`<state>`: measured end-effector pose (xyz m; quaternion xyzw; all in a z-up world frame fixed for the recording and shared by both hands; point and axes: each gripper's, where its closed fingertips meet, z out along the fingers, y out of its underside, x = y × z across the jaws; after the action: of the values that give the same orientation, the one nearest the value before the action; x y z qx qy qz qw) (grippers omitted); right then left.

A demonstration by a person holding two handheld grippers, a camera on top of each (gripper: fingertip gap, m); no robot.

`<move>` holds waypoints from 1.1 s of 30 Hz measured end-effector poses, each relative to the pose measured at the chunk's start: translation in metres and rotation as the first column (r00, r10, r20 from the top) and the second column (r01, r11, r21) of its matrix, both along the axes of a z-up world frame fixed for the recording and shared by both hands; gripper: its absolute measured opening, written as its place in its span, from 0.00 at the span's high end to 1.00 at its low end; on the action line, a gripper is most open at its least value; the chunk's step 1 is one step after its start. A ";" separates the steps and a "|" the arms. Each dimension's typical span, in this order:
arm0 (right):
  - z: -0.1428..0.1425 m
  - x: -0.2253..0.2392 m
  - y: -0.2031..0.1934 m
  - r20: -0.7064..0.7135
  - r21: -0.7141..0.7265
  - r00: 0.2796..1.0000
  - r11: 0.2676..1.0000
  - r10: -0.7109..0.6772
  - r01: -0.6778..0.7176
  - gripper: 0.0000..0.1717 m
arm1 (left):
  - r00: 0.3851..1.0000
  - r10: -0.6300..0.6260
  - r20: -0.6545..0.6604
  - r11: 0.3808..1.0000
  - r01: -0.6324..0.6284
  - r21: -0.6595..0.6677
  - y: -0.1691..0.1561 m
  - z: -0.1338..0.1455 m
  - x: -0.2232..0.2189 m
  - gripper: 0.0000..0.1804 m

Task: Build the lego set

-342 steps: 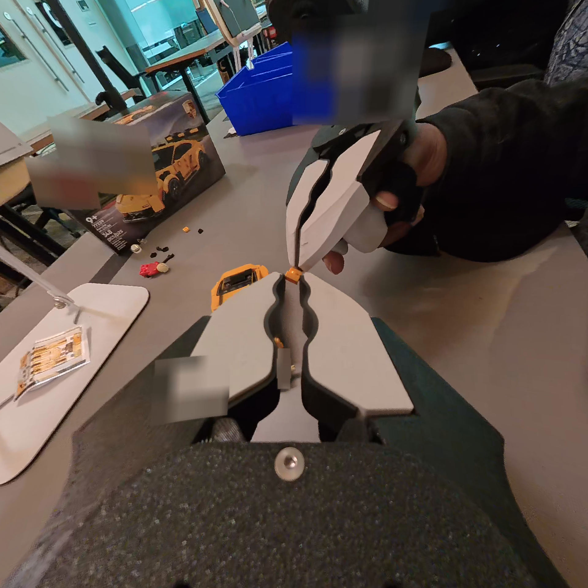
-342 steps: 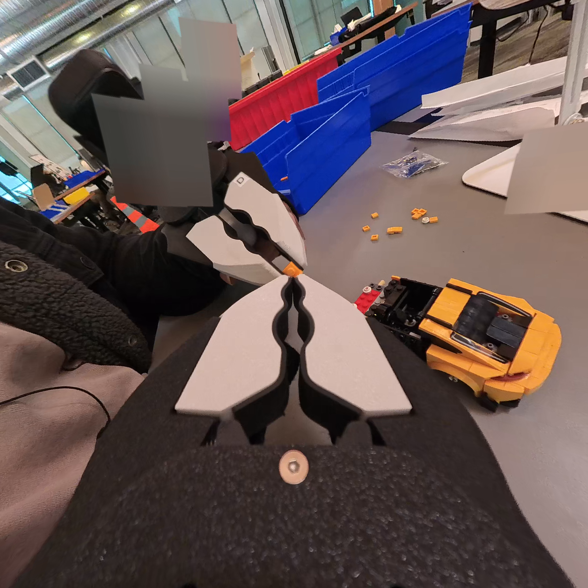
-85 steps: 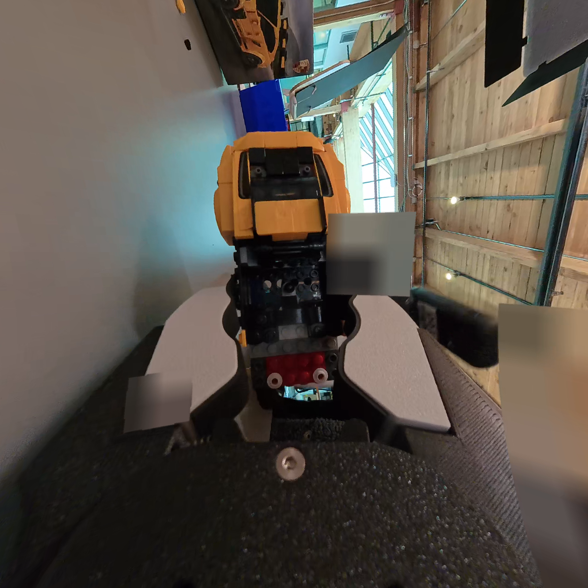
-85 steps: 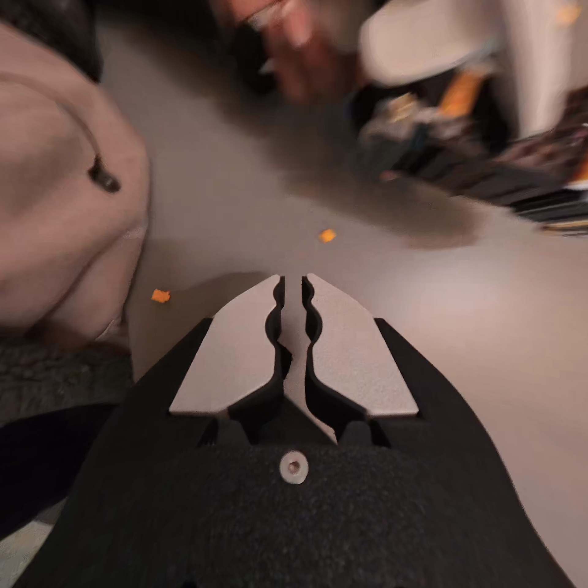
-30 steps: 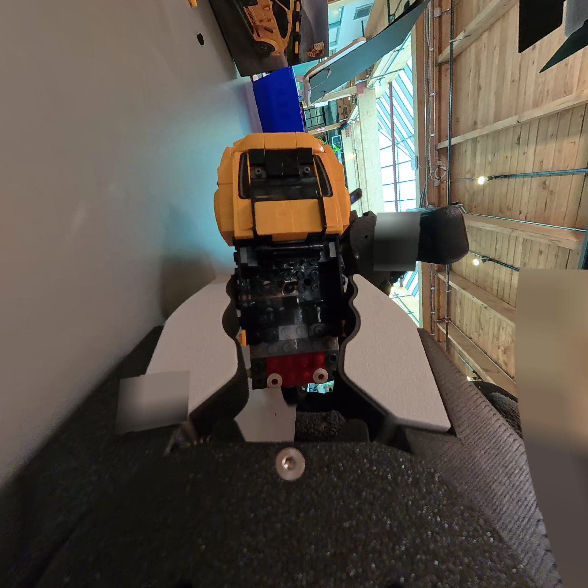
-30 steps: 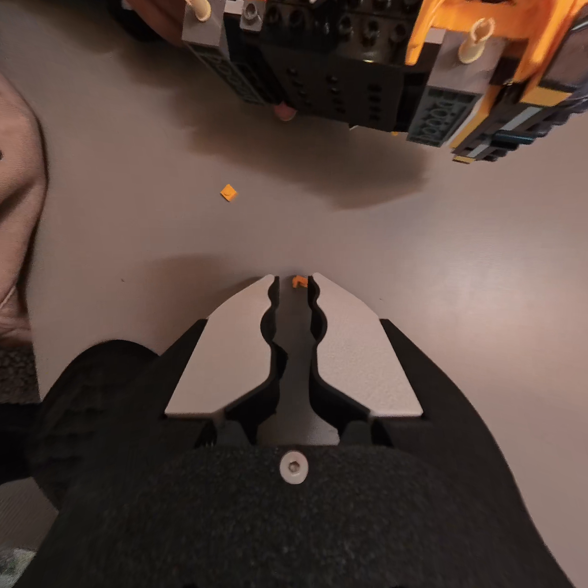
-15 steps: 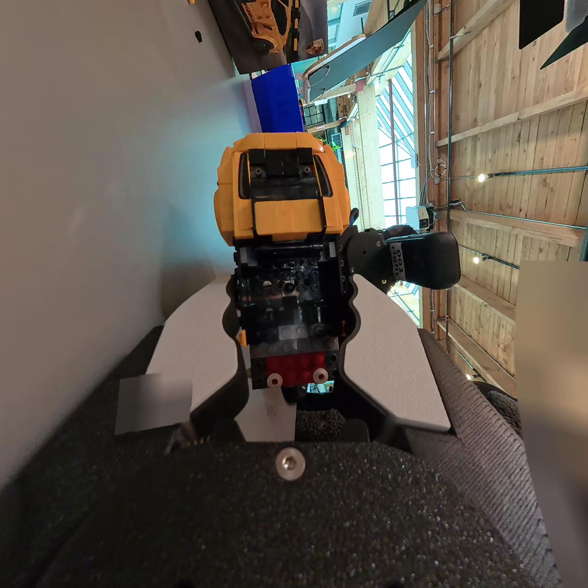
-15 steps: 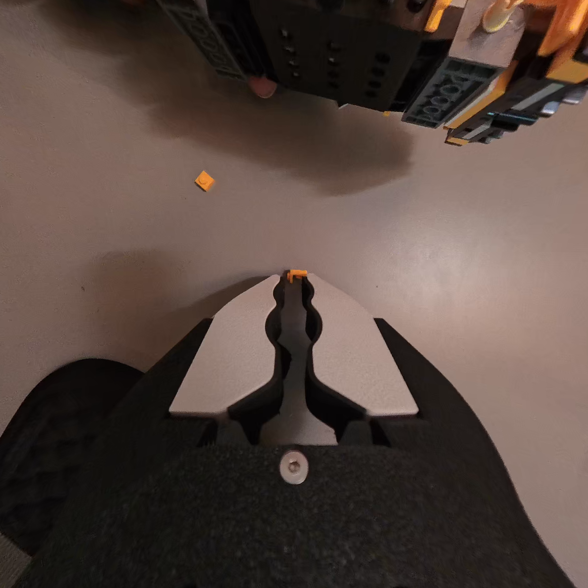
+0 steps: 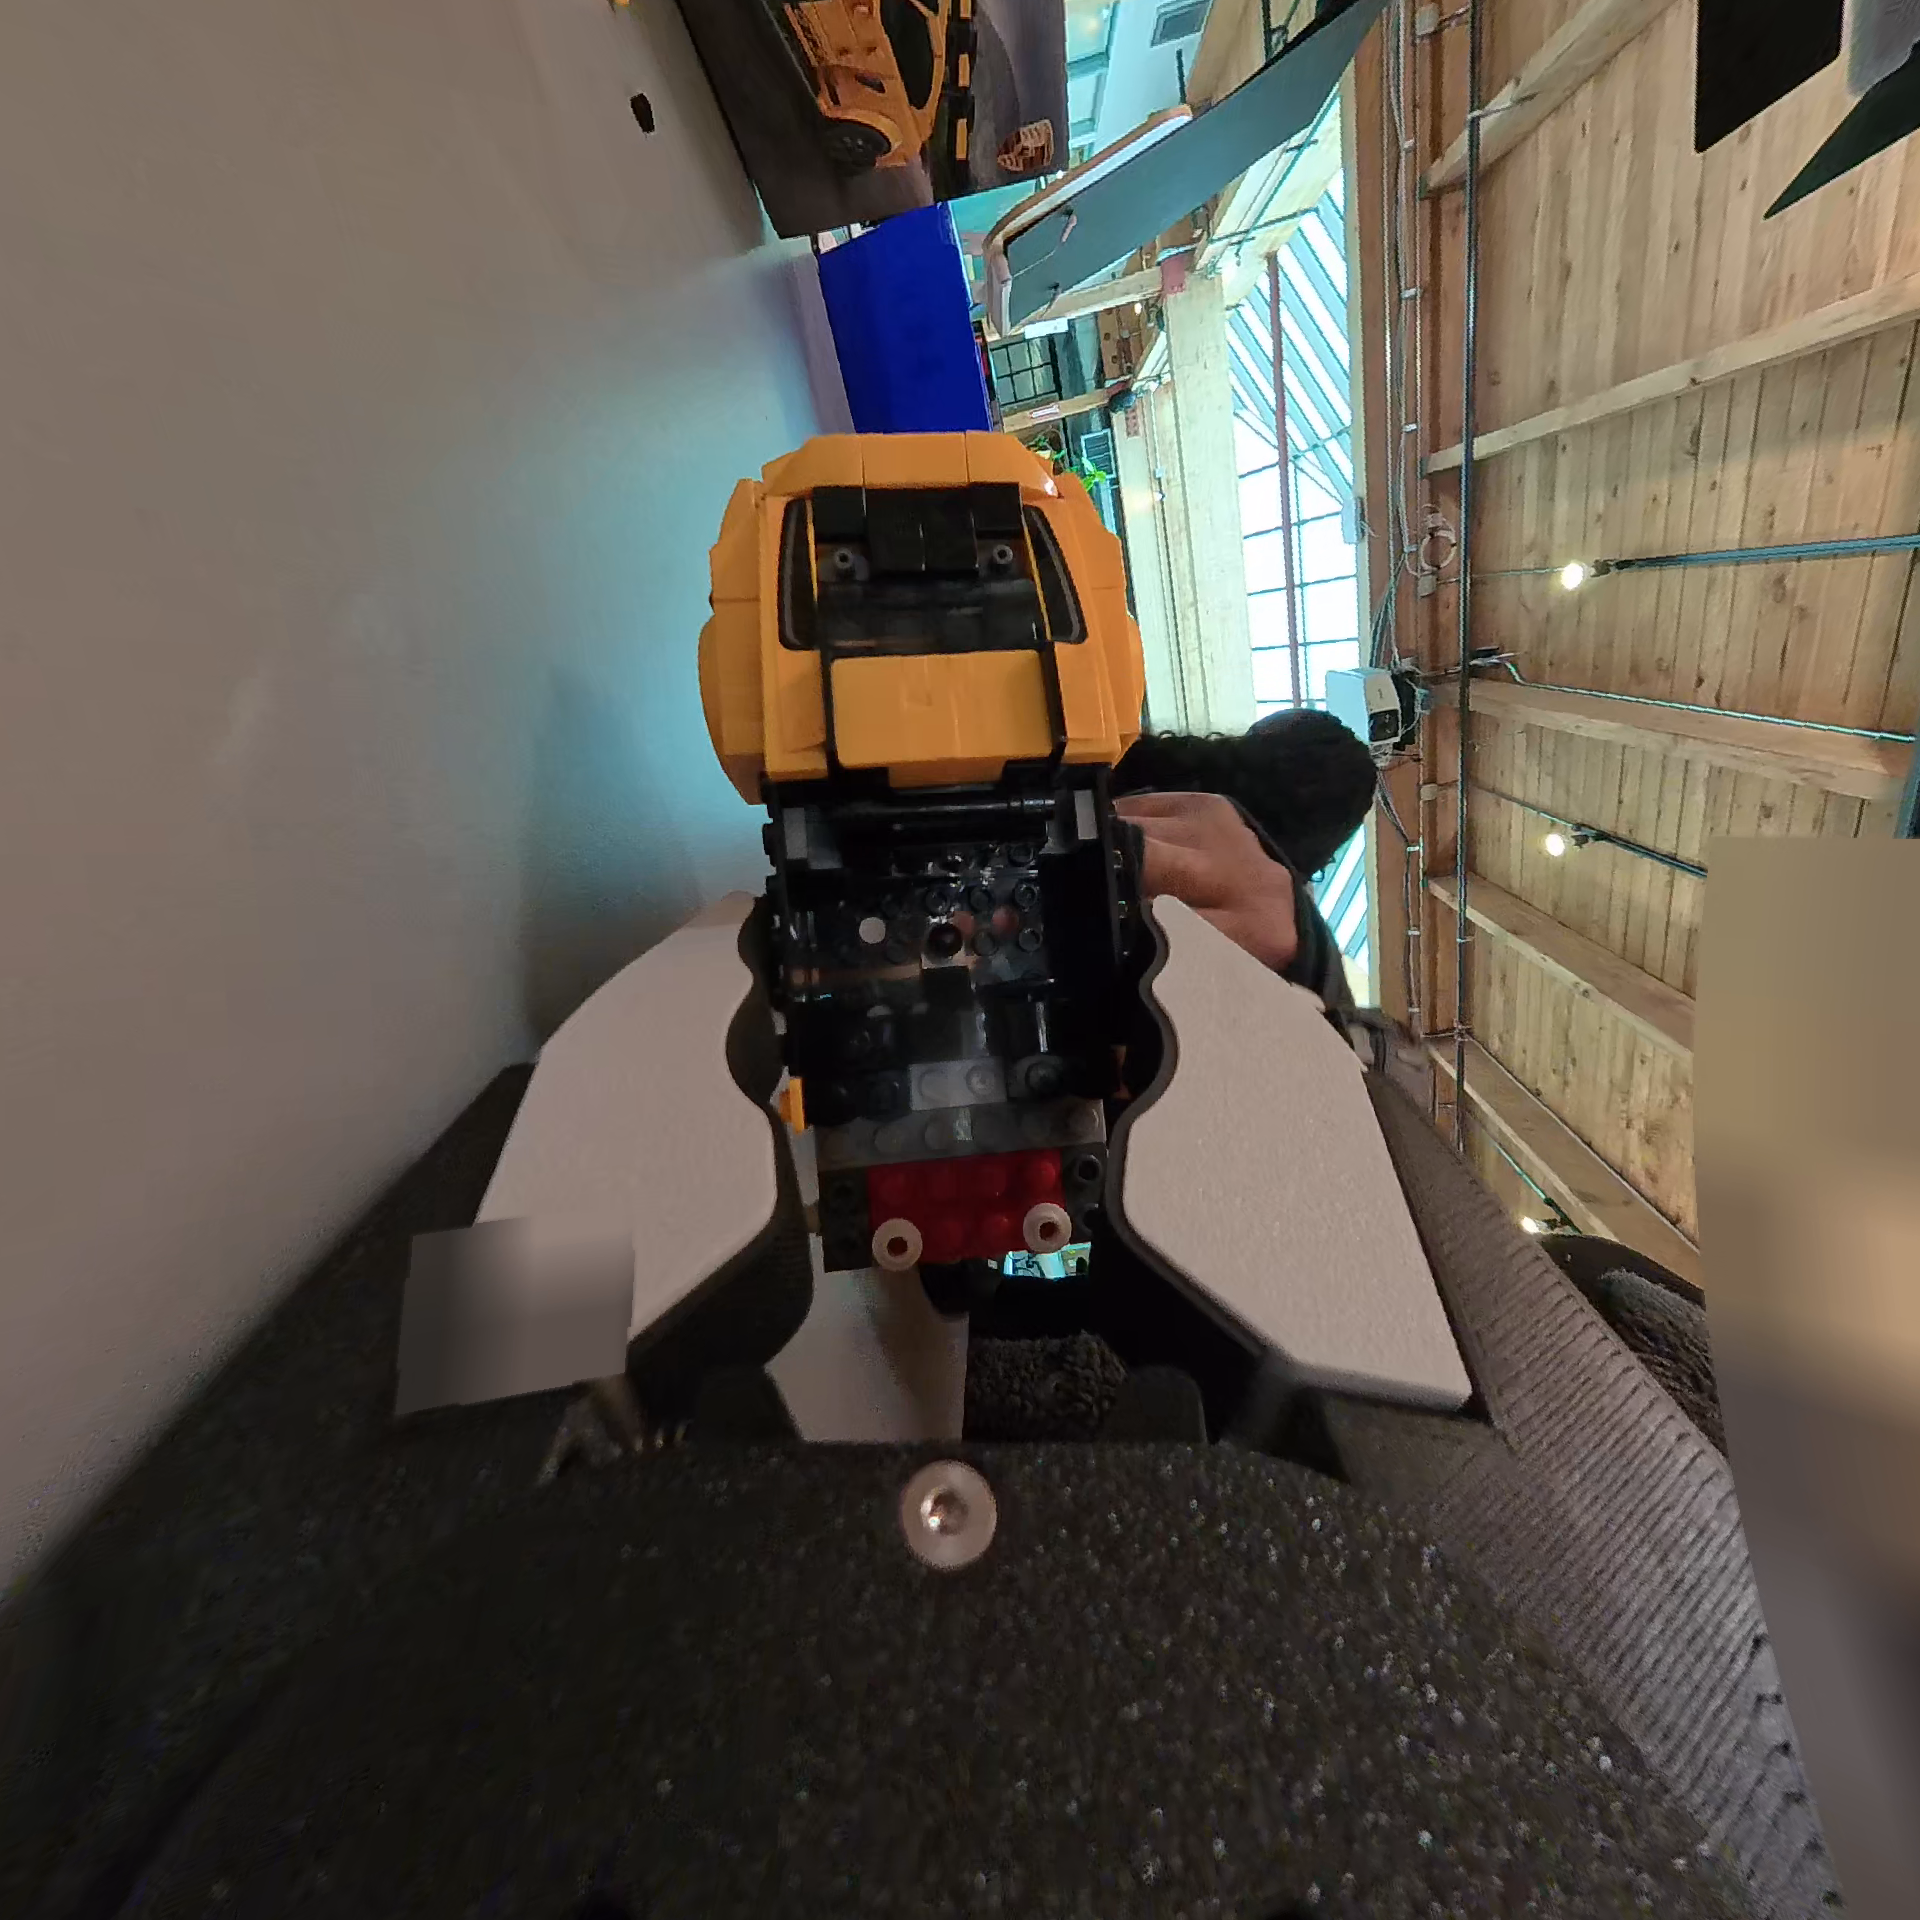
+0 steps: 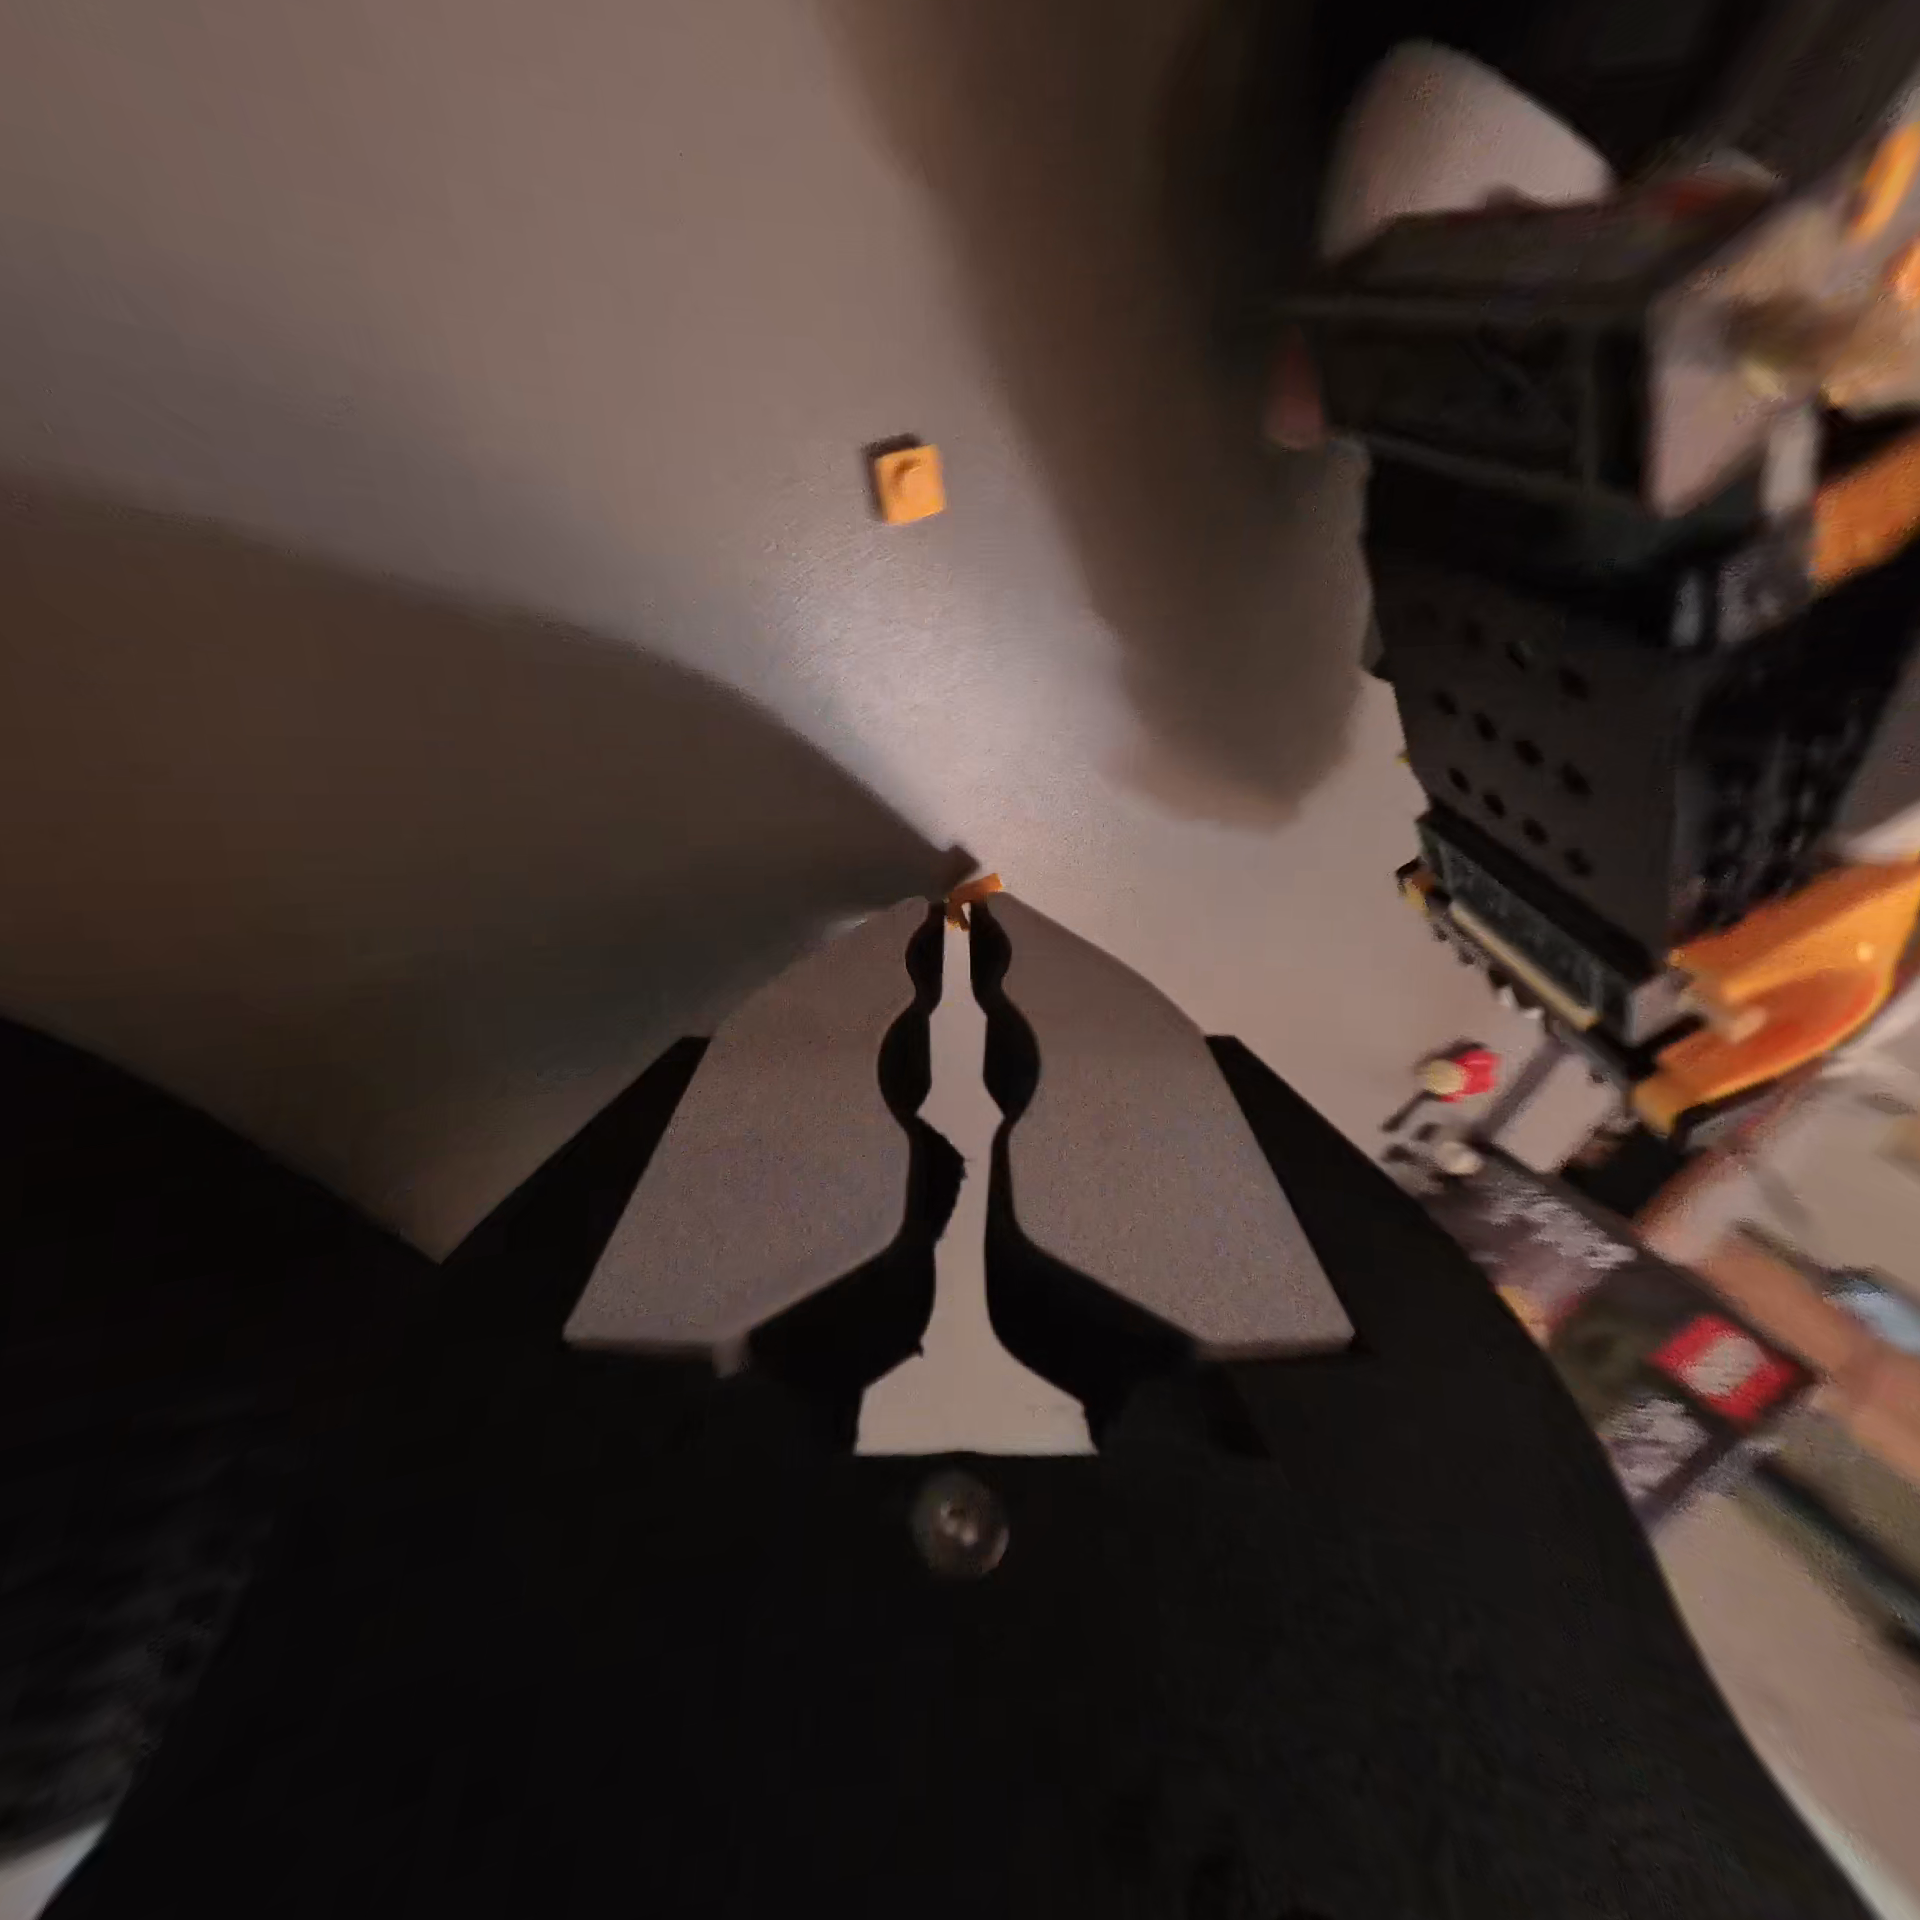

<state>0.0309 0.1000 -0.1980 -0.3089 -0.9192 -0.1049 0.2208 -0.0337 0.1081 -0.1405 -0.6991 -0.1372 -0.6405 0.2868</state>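
The left gripper point(image 9: 951, 935) is clamping the dark rear chassis of a yellow brick-built toy car point(image 9: 925, 665), both grey fingers point(image 9: 665, 1081) pressing against the car's black side walls; the car's yellow roof and windscreen are projecting forward beyond the fingertips, while its red rear block with two white round studs is sitting deep between the jaws. The view is turned on its side, so the grey table point(image 9: 312, 520) is running along the left of the jaws. A hand point(image 9: 1216, 883) in a dark sleeve is showing just past the right finger, behind the car. Far ahead of the jaws, a blue bin point(image 9: 904, 322) and a printed box showing a yellow car point(image 9: 883, 94) are resting on the table. The right gripper point(image 10: 961, 912) is pinching a tiny orange piece point(image 10: 977, 889) at its very fingertips, the jaws nearly closed upon it, above the table surface. A small square orange plate point(image 10: 907, 480) is lying on the table well ahead of these jaws. To their right, blurred, the underside of the same car point(image 10: 1621, 665) is appearing, held aloft.
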 end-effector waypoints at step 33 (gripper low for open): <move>-0.001 0.000 -0.006 0.034 -0.682 0.649 0.457 -0.760 0.571 0.91 | 0.999 0.000 -0.050 1.000 0.000 0.013 -0.002 -0.001 0.002 0.64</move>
<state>0.0313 0.0936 -0.1985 -0.7130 -0.6567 0.1799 0.1676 -0.0317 0.1064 -0.1419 -0.7131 -0.1259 -0.6235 0.2947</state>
